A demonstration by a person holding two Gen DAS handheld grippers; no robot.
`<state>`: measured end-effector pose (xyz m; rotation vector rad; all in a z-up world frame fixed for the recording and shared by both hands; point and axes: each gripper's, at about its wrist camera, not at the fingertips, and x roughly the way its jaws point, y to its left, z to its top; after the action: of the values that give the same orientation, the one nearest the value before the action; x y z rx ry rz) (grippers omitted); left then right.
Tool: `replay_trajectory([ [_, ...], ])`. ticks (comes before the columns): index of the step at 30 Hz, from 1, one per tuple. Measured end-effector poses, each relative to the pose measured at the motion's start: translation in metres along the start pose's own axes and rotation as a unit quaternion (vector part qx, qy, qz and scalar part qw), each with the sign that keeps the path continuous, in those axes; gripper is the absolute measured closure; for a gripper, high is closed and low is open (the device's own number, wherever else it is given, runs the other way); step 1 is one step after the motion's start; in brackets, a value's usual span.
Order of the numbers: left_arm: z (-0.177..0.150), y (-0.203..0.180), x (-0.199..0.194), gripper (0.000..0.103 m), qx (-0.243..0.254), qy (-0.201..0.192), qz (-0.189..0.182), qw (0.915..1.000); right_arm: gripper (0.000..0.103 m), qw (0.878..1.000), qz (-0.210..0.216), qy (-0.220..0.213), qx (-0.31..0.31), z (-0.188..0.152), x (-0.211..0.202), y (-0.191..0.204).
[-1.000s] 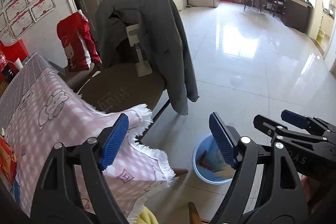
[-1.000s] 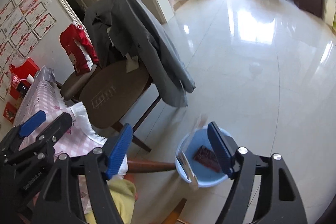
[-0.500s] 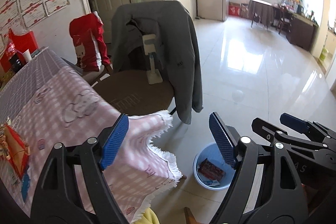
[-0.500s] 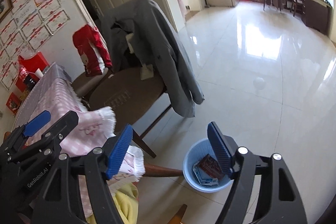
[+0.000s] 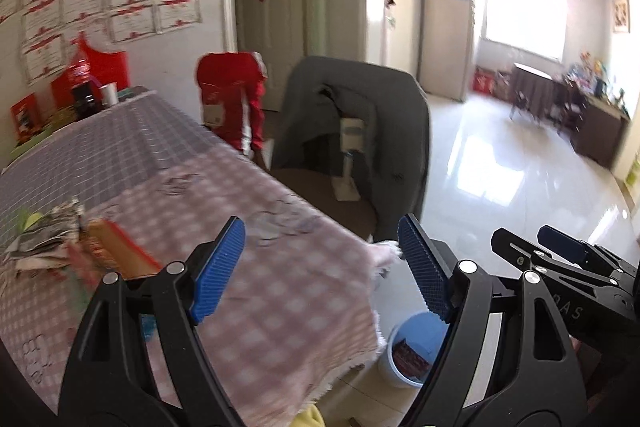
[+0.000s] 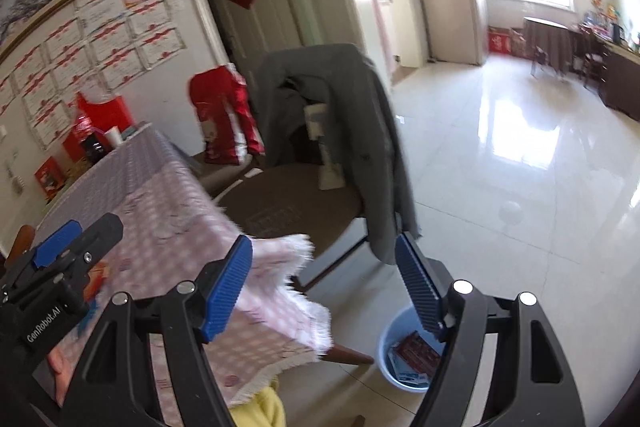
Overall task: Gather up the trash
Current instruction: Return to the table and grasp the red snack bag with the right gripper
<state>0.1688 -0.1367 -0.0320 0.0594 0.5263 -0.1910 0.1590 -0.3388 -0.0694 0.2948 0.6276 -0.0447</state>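
- Bin (image 6: pixel 386 355), blue, stands on the tiled floor (image 6: pixel 520 219) just past the corner of the table (image 5: pixel 168 163); it holds a red packet (image 6: pixel 414 347) and some flat bluish wrappers.
- Left gripper (image 5: pixel 322 271) hangs above the table's pink checked cloth, jaws spread wide, nothing between them.
- Right gripper (image 6: pixel 324 283) is wide too and empty, higher than the bin, near the table corner.
- Crumpled paper and a reddish box (image 5: pixel 116 247), blurred, possibly trash, lie on the table.
- Grey jacket (image 6: pixel 360 131) drapes a chair beyond the table.
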Motion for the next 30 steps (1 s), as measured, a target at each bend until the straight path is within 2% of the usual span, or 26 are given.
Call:
replay_trajectory([
  [11,-0.014,0.097,-0.05,0.025,-0.061,-0.02,0.091,0.9938,0.03,0.993,0.097,-0.007,-0.069,-0.004,-0.013,0.113],
  [15,-0.023,0.133,-0.063,0.025,-0.089,-0.015,0.116,0.9891,0.03,0.987,0.129,0.009,-0.095,-0.011,-0.008,0.153],
  [22,-0.045,0.194,-0.082,0.025,-0.135,0.0,0.174,0.9755,0.022,0.976,0.17,0.052,-0.13,-0.029,0.012,0.214],
  [30,-0.08,0.247,-0.089,0.025,-0.172,0.035,0.207,0.9623,0.02,0.963,0.184,0.117,-0.157,-0.068,0.037,0.258],
])
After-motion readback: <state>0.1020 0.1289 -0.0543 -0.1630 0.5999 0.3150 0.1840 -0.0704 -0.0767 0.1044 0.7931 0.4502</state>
